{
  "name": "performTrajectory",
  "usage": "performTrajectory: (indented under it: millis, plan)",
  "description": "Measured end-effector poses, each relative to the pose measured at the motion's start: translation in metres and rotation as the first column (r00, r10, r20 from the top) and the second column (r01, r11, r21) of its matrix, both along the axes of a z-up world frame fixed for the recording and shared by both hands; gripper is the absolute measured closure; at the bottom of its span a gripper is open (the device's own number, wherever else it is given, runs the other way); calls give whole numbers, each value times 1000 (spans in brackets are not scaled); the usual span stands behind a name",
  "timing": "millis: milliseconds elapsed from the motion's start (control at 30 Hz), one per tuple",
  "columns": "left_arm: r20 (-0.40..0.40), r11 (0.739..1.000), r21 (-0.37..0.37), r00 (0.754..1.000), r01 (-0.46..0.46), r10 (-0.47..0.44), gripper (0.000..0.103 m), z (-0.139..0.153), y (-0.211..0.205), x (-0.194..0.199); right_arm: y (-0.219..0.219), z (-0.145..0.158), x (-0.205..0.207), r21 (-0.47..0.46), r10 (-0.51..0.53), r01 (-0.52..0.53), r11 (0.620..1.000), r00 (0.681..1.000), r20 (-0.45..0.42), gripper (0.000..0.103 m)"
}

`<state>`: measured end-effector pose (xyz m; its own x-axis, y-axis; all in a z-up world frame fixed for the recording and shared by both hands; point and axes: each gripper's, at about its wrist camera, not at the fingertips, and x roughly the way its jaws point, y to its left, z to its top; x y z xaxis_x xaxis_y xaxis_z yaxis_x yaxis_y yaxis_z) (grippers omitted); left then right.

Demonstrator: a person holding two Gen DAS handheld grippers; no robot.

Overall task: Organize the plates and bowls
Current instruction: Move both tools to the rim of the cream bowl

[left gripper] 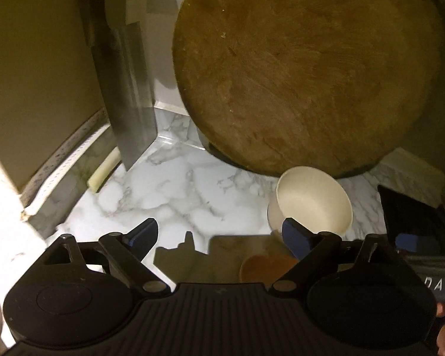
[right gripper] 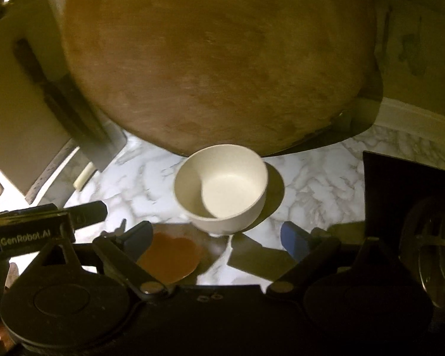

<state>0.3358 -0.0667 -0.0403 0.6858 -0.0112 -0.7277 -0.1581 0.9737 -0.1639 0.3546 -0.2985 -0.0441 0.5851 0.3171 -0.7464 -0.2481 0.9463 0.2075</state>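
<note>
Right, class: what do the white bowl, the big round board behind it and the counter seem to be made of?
White bowl: probably ceramic or melamine, smooth with a soft sheen. Round board: wood, matte and worn, with scuffs and grain. Counter: marble or a marble-look surface, glossy, white with grey veins and reflections.

A home kitchen: a marble-patterned bench (left gripper: 169,190) carries a big round wooden chopping board (left gripper: 305,71) leaning upright, a cleaver (left gripper: 130,95) standing left of it, a white bowl (right gripper: 222,187) before it.
</note>
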Motion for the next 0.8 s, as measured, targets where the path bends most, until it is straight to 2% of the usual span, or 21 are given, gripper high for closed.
performTrajectory:
  millis: [433, 567, 633, 800]
  plan:
    - [-88, 999, 32, 996, 23, -20, 12, -21, -26, 72, -19, -33, 61, -6, -73, 73, 997, 995, -71, 21]
    - [-102, 997, 74, 995, 29, -22, 12, -28, -36, 85, -20, -42, 70, -3, -80, 80, 997, 993, -88, 30]
    - [-112, 997, 71, 993, 39, -31, 12, -31, -38, 89, -20, -44, 73, 3, -82, 83, 997, 992, -93, 32]
    - [-125, 998, 59, 992, 23, -16, 13, -40, -41, 98, -18, -48, 77, 6, -73, 74, 997, 993, -95, 48]
